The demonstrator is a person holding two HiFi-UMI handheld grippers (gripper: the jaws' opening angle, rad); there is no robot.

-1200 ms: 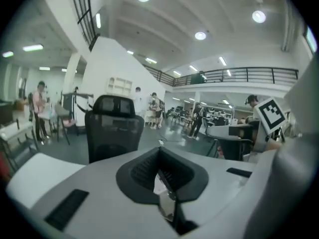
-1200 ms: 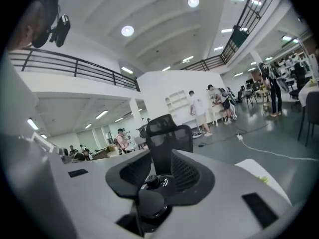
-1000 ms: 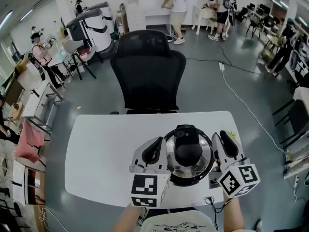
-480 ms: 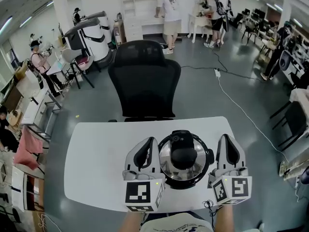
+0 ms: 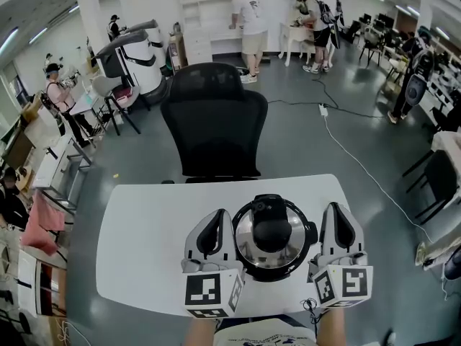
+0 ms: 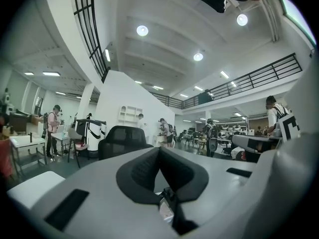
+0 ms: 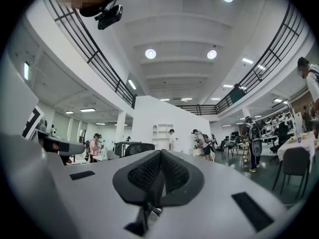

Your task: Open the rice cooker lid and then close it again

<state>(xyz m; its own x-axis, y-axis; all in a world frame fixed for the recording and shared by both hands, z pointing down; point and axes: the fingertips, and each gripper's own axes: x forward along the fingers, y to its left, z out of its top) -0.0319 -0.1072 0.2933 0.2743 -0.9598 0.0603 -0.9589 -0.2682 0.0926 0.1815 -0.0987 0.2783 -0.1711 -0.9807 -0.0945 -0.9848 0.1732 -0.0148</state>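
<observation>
The rice cooker [image 5: 274, 238] stands on the white table [image 5: 144, 251] close to its near edge. Its shiny round lid [image 5: 248, 240] lies closed, with a black handle [image 5: 272, 229] across the middle. My left gripper [image 5: 218, 215] hovers just left of the cooker, and my right gripper [image 5: 336, 209] just right of it; neither touches it. Both point away from me, roughly level. In the left gripper view the left gripper [image 6: 159, 152] is shut with nothing between its pads. In the right gripper view the right gripper [image 7: 160, 154] is likewise shut and holds nothing.
A black office chair [image 5: 214, 121] stands at the table's far edge. Behind it is grey floor with a white cable [image 5: 360, 150], white shelving [image 5: 209, 13], desks and several people far off. A thin cable [image 5: 313, 305] hangs at the table's near edge.
Both grippers have drawn slightly away from the cooker's sides and lifted a little. The right gripper's jaws closed and it rolled until its marker cube sits level. The lid stays closed.
</observation>
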